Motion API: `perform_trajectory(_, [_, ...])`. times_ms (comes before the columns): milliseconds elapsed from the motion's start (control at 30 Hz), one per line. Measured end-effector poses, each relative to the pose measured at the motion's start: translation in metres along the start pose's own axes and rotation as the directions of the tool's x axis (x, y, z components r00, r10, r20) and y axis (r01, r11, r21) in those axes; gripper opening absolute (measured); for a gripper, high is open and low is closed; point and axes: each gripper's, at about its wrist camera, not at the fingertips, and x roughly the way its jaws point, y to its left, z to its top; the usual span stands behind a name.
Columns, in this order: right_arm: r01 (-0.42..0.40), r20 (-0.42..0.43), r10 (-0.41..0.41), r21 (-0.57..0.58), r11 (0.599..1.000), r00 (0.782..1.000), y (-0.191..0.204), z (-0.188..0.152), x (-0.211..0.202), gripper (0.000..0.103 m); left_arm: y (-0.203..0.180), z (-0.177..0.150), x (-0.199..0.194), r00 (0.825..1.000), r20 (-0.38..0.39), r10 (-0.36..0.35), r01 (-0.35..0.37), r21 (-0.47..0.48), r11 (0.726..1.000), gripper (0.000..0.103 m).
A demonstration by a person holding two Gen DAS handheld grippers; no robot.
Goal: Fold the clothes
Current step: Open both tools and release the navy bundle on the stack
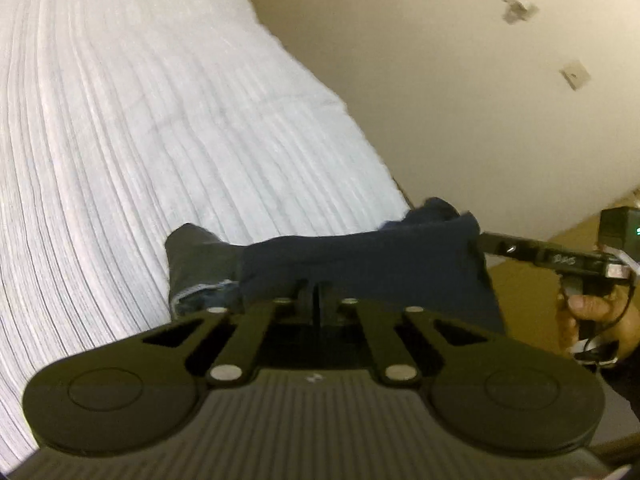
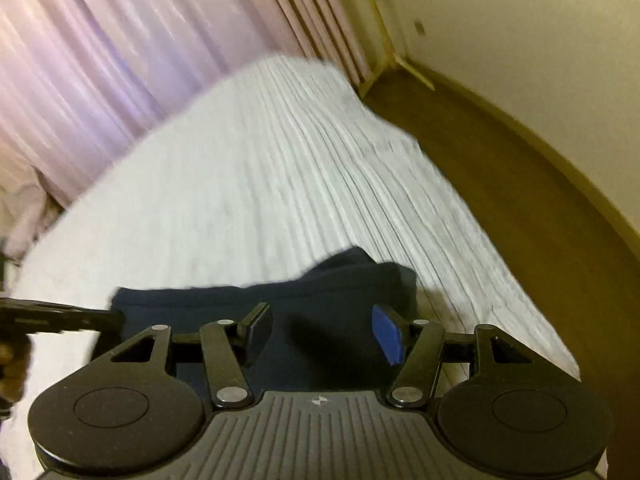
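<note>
A dark navy garment [image 1: 360,264] is held up over the near edge of a white ribbed bed cover [image 1: 160,120]. My left gripper [image 1: 314,292] is shut on the garment's near edge. In the left wrist view the right gripper [image 1: 492,242] reaches the garment's right corner from the side; whether it touches is unclear. In the right wrist view my right gripper [image 2: 324,332] is open, its jaws wide apart over the navy garment [image 2: 328,292], nothing between them. The left gripper [image 2: 108,318] shows at the garment's left corner.
The bed cover [image 2: 260,160] stretches away toward pink curtains [image 2: 100,40] at the far side. Brown floor [image 2: 520,200] and a cream wall [image 2: 540,40] lie to the right of the bed. A hand [image 1: 592,312] holds the right gripper's handle.
</note>
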Motion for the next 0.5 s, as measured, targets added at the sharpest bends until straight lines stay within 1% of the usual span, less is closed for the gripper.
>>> perform_trajectory(67, [0.02,-0.049,-0.021,-0.007,1.0,0.999,-0.007,-0.003,0.027,0.059,0.007,0.0,0.006,1.0,0.007,-0.006,0.006,-0.025,1.0,0.003])
perform_trajectory(167, [0.041,-0.044,-0.044,-0.061,0.997,0.998,-0.006,-0.009,0.038,0.059,0.001,0.0,0.013,1.0,0.005,0.03,-0.03,-0.002,1.0,0.003])
perform_trajectory(267, [0.016,-0.038,-0.017,-0.016,1.0,0.999,-0.011,-0.006,0.026,0.059,-0.003,-0.002,0.012,0.999,-0.002,0.045,-0.045,0.018,0.999,0.003])
perform_trajectory(367, [-0.012,-0.002,0.012,0.022,1.0,1.0,-0.011,-0.009,-0.002,0.059,-0.002,-0.006,0.008,0.999,-0.007,0.04,-0.04,0.025,0.999,0.003])
perform_trajectory(433, [-0.04,0.016,0.039,0.025,0.999,0.999,-0.002,-0.019,-0.022,0.059,-0.005,-0.005,0.0,0.999,-0.005,0.035,-0.035,0.026,0.999,0.003])
perform_trajectory(500, [-0.059,0.017,0.059,0.023,0.998,0.998,0.006,-0.035,-0.038,0.059,-0.014,-0.005,-0.011,1.0,-0.003,0.028,-0.028,0.05,0.998,0.003])
